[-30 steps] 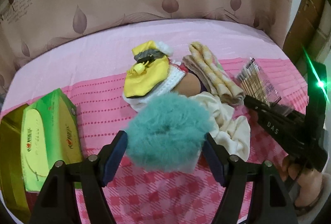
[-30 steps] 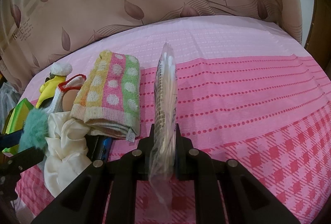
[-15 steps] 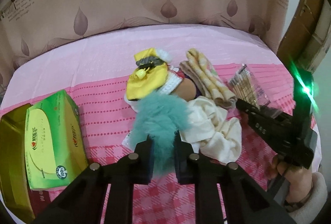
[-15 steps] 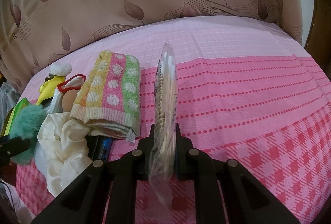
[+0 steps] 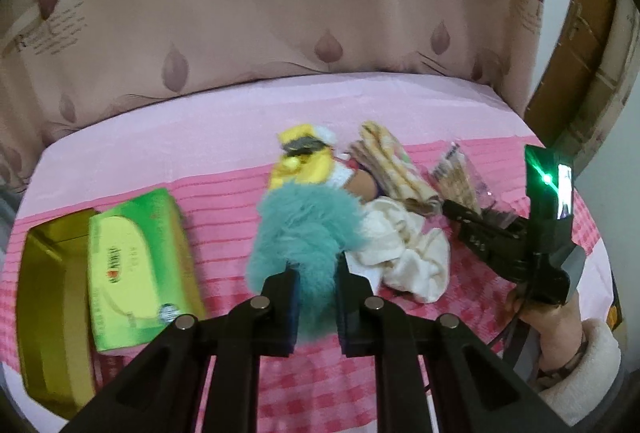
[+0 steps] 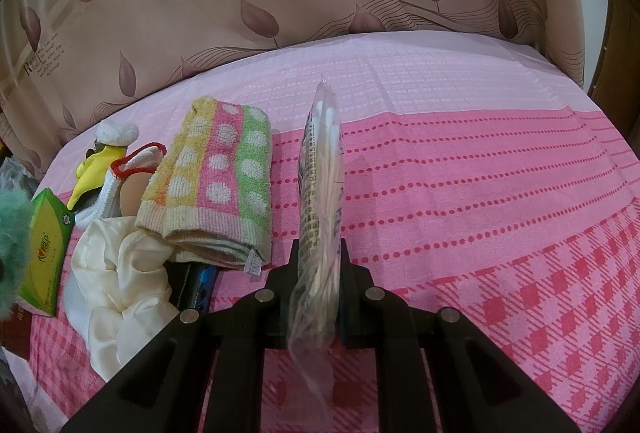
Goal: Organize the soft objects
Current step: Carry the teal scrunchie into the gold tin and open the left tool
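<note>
Left gripper (image 5: 316,299): clenched on the teal fluffy scrunchie (image 5: 306,229), pinching its lower end so the fur bunches above the pads, probably to carry it.
Scrunchie place: held in front of the folded dotted towel (image 6: 218,189), above the cream scrunchie (image 5: 404,253).
Right gripper (image 6: 320,265): clamped on the cotton-swab bag (image 6: 322,193), edge-up just right of the towel.
Scrunchie look: shaggy, squashed narrow at the grip.
</note>
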Demonstrator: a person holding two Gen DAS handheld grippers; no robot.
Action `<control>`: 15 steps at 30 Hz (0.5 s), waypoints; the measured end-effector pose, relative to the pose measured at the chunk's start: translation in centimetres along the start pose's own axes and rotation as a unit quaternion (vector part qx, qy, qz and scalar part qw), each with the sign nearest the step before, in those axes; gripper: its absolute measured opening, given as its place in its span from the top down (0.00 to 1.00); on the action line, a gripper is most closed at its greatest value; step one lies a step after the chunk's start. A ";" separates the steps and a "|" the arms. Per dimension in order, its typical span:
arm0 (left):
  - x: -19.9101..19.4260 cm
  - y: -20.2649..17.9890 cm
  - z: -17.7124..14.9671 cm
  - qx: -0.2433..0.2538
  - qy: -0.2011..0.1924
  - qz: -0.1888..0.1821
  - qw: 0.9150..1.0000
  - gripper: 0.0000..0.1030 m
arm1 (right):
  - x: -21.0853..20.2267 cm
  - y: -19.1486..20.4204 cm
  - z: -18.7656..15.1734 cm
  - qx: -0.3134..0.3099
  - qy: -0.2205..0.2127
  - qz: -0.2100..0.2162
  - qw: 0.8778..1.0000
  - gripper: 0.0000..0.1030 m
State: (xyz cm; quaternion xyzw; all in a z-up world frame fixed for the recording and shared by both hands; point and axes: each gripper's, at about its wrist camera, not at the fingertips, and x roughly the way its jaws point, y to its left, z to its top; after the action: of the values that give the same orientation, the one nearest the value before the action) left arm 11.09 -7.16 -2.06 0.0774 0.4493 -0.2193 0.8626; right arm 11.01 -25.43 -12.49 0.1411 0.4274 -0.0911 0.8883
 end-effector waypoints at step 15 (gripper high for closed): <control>-4.5 10.8 -1.6 -0.083 -0.014 0.107 0.991 0.87 | 0.1 0.1 -0.1 -0.001 0.000 -0.001 1.000 0.88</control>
State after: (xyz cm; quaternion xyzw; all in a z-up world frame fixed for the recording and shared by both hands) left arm 12.51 4.40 -0.09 0.0503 0.4427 -0.0886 0.8909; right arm 11.04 -25.29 -12.55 0.1397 0.4278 -0.0915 0.8883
